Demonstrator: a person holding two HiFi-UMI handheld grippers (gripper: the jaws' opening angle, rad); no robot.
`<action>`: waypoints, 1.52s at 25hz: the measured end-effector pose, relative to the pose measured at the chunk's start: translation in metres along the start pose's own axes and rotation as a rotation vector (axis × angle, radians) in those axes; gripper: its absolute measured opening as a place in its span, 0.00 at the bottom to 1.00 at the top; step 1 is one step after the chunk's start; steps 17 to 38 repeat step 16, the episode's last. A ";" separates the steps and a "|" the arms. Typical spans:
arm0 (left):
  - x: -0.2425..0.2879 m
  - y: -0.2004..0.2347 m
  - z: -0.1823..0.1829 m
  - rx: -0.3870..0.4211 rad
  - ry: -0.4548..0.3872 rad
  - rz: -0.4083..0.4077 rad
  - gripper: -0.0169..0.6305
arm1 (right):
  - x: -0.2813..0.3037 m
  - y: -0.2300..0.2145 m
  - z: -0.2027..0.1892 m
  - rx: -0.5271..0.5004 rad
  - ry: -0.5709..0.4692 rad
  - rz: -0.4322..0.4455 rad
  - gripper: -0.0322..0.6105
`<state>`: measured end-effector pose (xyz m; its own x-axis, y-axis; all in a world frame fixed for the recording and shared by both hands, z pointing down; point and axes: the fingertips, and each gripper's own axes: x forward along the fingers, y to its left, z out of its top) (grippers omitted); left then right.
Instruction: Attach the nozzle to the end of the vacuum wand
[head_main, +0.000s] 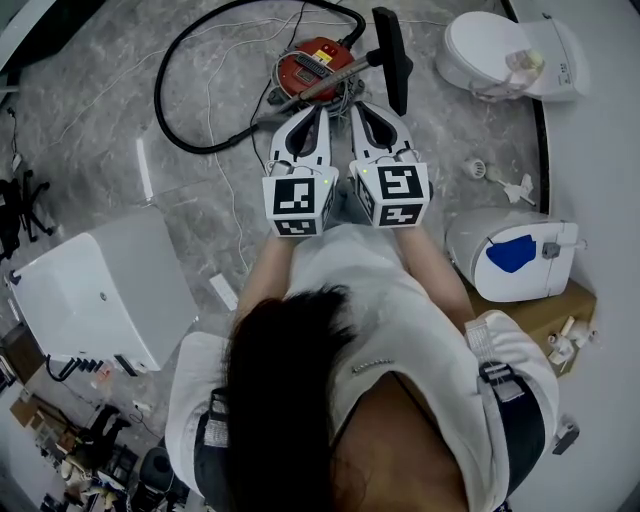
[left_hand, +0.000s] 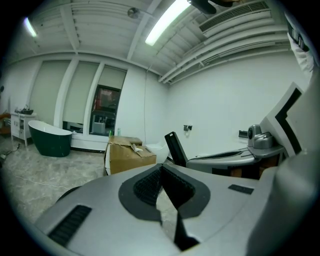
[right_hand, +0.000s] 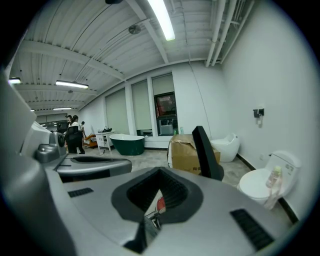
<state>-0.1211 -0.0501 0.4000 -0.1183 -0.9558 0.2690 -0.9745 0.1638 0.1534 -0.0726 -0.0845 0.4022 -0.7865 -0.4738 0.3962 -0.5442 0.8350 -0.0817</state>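
Head view: the wand (head_main: 335, 78) slants away from the red vacuum (head_main: 310, 62) on the floor (head_main: 100, 120) and crosses just beyond the tips of both tools. The black nozzle (head_main: 393, 60) sits at the wand's far end, near the right tool (head_main: 362, 105), and appears already joined.

Left tool (head_main: 316, 110) and right tool: jaws closed together, with nothing gripped between the pads in either gripper view. Only a sliver of red vacuum shows through the right tool's slit.

Step in hand, as judged: confirming the joint. This is best done with one tool opened to clamp the wand close to its end. The other pushes the nozzle straight along the wand's axis until fully home, without levering.

Writing: none legible. The cubes carry square markers only, and any print on the cardboard box (right_hand: 186, 150) is too small to read.
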 end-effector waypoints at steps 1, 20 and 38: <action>0.000 0.000 -0.001 0.001 0.002 -0.003 0.03 | 0.000 0.000 -0.001 -0.001 0.002 -0.001 0.07; 0.003 -0.010 -0.008 0.005 0.029 -0.024 0.03 | -0.005 -0.004 -0.010 -0.002 0.020 -0.014 0.07; 0.003 -0.010 -0.008 0.005 0.029 -0.024 0.03 | -0.005 -0.004 -0.010 -0.002 0.020 -0.014 0.07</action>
